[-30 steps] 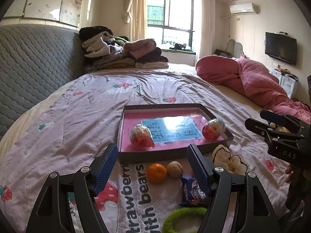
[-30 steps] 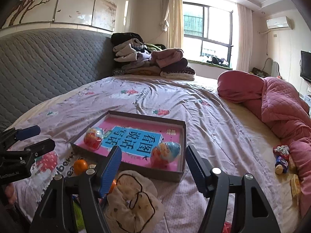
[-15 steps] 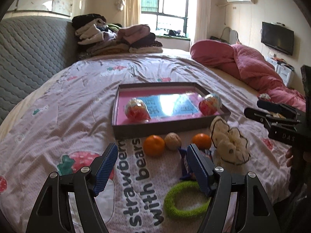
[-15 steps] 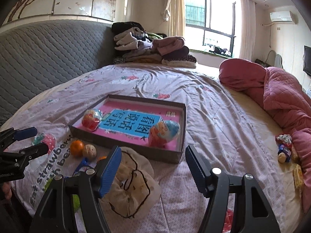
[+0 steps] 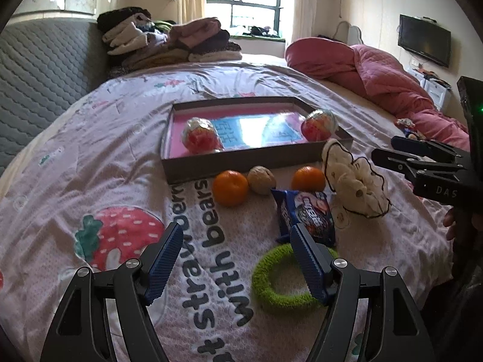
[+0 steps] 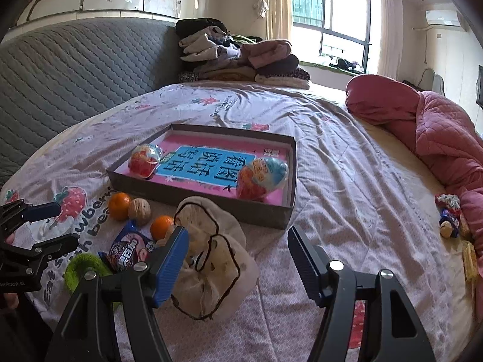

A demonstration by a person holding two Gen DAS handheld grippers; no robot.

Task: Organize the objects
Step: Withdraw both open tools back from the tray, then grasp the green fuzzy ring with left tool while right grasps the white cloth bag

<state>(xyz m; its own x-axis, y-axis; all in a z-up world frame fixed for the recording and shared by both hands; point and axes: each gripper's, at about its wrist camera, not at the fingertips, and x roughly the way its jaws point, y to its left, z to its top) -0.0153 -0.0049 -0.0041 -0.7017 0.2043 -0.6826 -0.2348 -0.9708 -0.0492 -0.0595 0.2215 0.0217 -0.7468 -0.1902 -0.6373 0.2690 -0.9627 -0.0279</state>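
Observation:
A shallow grey box (image 5: 241, 166) (image 6: 193, 199) with a pink floor lies on the bed and holds two foil-wrapped eggs (image 5: 199, 135) (image 5: 319, 125) (image 6: 145, 160) (image 6: 262, 178). Along its near wall lie two oranges (image 5: 231, 187) (image 5: 308, 178) (image 6: 119, 205) (image 6: 161, 226), a walnut (image 5: 261, 179) (image 6: 139, 211), a blue snack packet (image 5: 308, 211) (image 6: 128, 252), a green fuzzy ring (image 5: 286, 280) (image 6: 81, 267) and a cream plush toy (image 5: 353, 181) (image 6: 211, 259). My left gripper (image 5: 237, 261) is open above the sheet, its right finger over the ring. My right gripper (image 6: 238, 262) is open over the plush.
A pink quilt (image 5: 377, 72) (image 6: 437, 138) is heaped on the right. Folded clothes (image 5: 169, 39) (image 6: 241, 57) are piled by the grey headboard (image 6: 75, 72). Small snacks (image 6: 449, 214) lie by the quilt. The bed's near edge is just below both grippers.
Both grippers have drawn back and risen from the box. The second orange, the whole packet and the ring now show. Both stay open, and nothing was picked up.

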